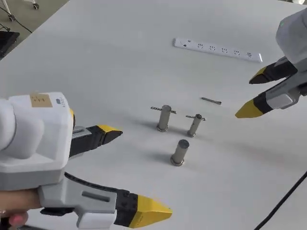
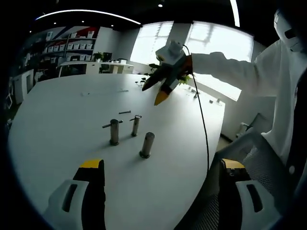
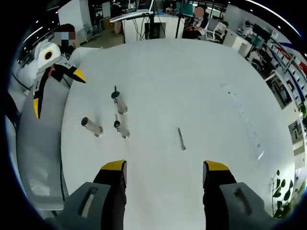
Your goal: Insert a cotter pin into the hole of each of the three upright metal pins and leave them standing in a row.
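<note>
**Worktop** (image 1: 96, 62): white and broad; it carries every item below.

**Metal pins**: three, all upright, grouped near the middle of the worktop. In the head view they form a loose triangle, not a straight line.
- Back-left pin (image 1: 164, 120): a cotter pin (image 1: 163, 110) passes through the hole near its top and sticks out on both sides.
- Back-right pin (image 1: 194, 127): slimmer, just beside the back-left pin. A second cotter pin (image 1: 195, 117) sits crosswise through its top.
- Front pin (image 1: 179, 152): stands nearer the person, apart from the other two. Nothing is threaded through it.

**Loose cotter pin** (image 1: 211, 100): lies flat on the worktop beyond the back-right pin, between the group and the power strip, and touches neither.

**Power strip** (image 1: 218, 49): white and long, at the far side.

**Black cable** (image 1: 283, 201): crosses the near right corner.

**Left tongs** (image 1: 143, 171): low at the near left, held by a hand (image 1: 14, 218). The jaws are wide apart with nothing between them, and they point at the pins from well apart.

**Right tongs** (image 1: 244, 97): raised above the worktop on the right. The jaws are apart and empty, with the tips aimed toward the loose cotter pin and not touching it.
</note>
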Motion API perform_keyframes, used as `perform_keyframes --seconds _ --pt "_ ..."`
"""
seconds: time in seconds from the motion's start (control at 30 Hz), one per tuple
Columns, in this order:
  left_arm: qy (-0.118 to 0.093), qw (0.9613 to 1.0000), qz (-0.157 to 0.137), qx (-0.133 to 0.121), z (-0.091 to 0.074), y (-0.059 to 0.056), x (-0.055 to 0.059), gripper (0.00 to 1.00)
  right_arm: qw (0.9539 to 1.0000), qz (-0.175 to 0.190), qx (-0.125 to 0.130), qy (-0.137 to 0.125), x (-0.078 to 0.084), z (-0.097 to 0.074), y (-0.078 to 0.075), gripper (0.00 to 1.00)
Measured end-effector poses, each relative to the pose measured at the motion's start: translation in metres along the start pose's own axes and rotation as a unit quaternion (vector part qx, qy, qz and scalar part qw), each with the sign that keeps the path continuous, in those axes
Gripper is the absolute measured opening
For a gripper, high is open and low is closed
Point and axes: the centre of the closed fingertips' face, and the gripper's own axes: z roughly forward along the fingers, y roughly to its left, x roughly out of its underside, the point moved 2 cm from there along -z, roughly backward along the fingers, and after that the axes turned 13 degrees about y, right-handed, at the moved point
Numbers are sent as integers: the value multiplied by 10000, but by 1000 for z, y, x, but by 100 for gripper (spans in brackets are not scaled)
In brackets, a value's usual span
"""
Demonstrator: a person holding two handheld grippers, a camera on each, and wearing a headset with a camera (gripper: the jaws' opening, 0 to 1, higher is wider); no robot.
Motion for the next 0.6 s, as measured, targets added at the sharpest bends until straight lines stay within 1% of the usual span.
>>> perform_keyframes --seconds 0.1,0.17,0.27,0.33,0.37,0.4,0.43,0.47,0.5,0.53,0.6 --pt "-18 10000 -49 -35 -4 0 2 99 10000 -30 -53 17 -7 6 -4 57" --pt "-49 9999 -85 -60 -7 0 2 99 9999 -71 -112 4 -13 13 -7 51" --pt "-101 9998 -144 -110 -9 1 1 99 9994 -298 -80 140 -18 26 -16 45" --pt "-115 9996 -197 -143 -10 3 3 99 9990 -396 -81 206 -23 34 -18 41" --pt "-110 9996 -204 -147 -11 4 4 99 9987 -434 -119 222 -24 40 -19 39" --pt "-108 9996 -206 -144 -11 3 4 99 9982 -503 -202 251 -23 45 -16 35" --pt "-100 9996 -212 -142 -11 3 5 99 9964 -673 -296 429 -20 52 -20 31" --pt "-97 9996 -220 -141 -11 3 5 99 9967 -615 -239 466 -20 58 -25 27" --pt "-121 9996 -218 -134 -12 3 5 99 9963 -659 -198 515 -20 61 -28 24" --pt "-124 9996 -220 -130 -12 3 5 99 9965 -619 -158 543 -19 62 -24 23" --pt "-133 9996 -233 -120 -12 3 5 99 9969 -565 -172 525 -22 65 -28 21"
